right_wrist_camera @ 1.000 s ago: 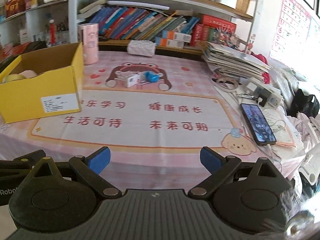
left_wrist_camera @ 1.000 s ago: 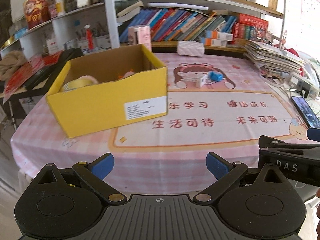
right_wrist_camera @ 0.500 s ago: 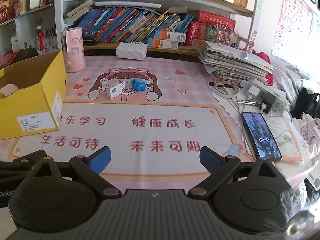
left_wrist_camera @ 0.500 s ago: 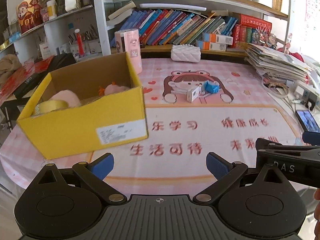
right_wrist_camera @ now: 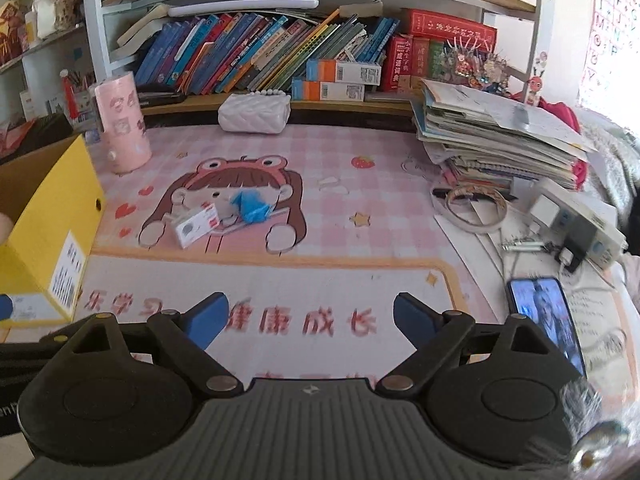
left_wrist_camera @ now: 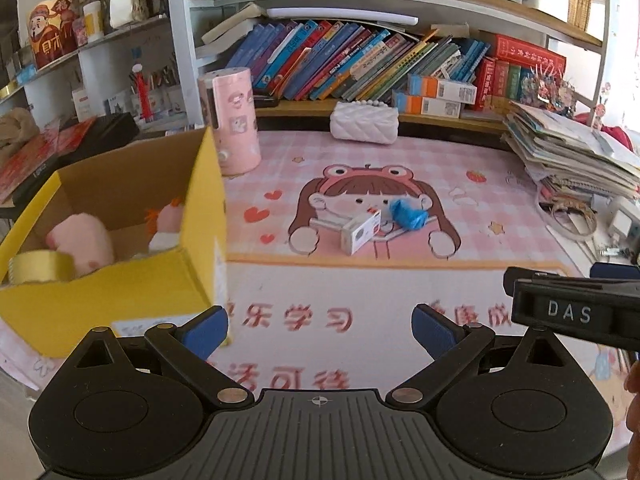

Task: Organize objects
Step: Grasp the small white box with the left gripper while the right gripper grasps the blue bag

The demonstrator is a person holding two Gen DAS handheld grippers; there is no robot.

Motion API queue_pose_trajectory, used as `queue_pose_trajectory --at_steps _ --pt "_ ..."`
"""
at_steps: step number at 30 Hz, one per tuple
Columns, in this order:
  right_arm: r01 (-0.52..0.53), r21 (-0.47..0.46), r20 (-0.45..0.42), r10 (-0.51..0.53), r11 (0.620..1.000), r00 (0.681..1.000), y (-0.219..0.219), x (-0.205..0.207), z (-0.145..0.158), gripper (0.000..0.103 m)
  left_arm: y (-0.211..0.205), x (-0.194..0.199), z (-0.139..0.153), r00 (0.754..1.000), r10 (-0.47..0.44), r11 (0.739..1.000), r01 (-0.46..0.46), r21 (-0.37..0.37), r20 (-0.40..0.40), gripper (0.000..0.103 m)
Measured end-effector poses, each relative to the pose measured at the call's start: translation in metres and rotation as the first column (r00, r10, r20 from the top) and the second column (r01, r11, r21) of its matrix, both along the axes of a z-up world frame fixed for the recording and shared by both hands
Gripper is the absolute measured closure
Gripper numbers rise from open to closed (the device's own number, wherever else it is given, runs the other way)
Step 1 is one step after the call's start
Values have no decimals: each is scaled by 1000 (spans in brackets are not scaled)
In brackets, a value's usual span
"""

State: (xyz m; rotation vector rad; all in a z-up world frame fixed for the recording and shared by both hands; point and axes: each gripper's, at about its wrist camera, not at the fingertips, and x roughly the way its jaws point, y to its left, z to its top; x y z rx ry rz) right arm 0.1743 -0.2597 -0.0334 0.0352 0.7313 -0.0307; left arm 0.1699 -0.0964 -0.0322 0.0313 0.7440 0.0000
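Your yellow box [left_wrist_camera: 108,296] sits at nine o'clock on the bench [left_wrist_camera: 460,168]; only the left view shows the plush and tape inside. The small white box [right_wrist_camera: 195,227] and blue wrapper [right_wrist_camera: 250,205] lie at twelve. Your left gripper [left_wrist_camera: 320,330] is spread empty; your right gripper [right_wrist_camera: 310,318], just narrowing, gapes empty.

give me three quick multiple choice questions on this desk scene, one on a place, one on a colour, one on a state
1. Where is the small white box?
A. on the cartoon girl print
B. inside the yellow box
C. on the paper stack

2. What colour is the crumpled item beside it?
A. red
B. blue
C. green

3. How are the right gripper jaws?
A. shut on the white box
B. shut on nothing
C. open, nothing between them

Answers: A, it lies on the mat's printed figure; B, it is plainly blue; C, the pads stand apart over bare mat.
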Motion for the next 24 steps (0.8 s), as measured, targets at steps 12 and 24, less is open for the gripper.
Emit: queue_pose_trajectory --at_steps 12,24 --pt "-165 55 13 164 985 986 -27 77 0 29 -27 57 -16 998 60 998 -60 -3 -28 18" --pt "-226 47 -20 227 973 974 -26 138 -14 37 -40 133 -48 995 85 996 -85 9 -59 29"
